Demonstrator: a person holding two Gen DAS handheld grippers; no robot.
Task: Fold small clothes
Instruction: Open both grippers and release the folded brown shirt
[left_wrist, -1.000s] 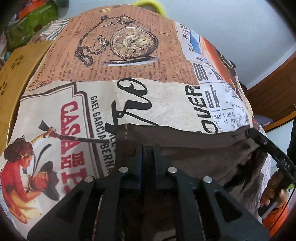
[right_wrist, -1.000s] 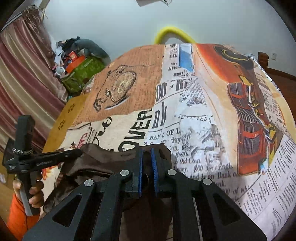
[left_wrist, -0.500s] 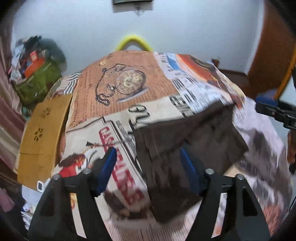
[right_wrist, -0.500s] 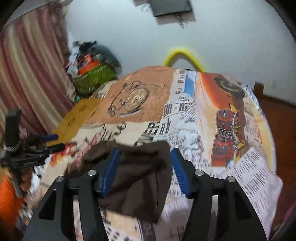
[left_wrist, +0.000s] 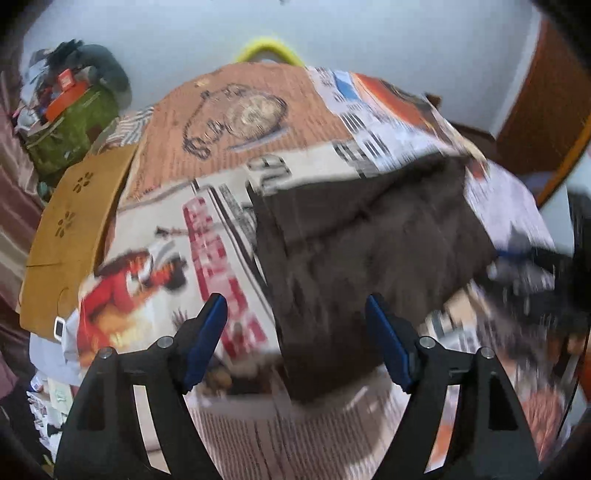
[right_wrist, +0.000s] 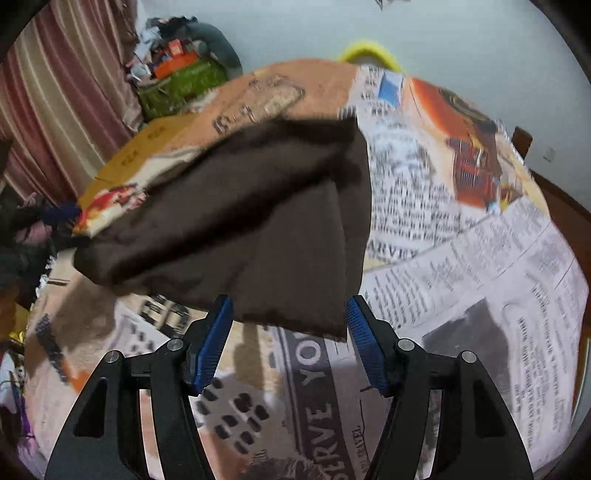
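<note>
Small dark brown soft-fabric garment (left_wrist: 369, 251) (right_wrist: 266, 221), folded w/ layers overlapping, lies flat on the newspaper-and-poster print cloth (left_wrist: 207, 206) (right_wrist: 461, 258) approx mid-surface. From right-wrist view a diagonal crease runs across it & a second layer's edge shows along its right side; near corner points toward the camera. Both views motion-blurred, so seams & exact garment type can't be told.

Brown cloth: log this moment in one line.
cloth: folded, flat on printed cover | left tool: open, empty | right tool: open, empty | both views blurred
</note>
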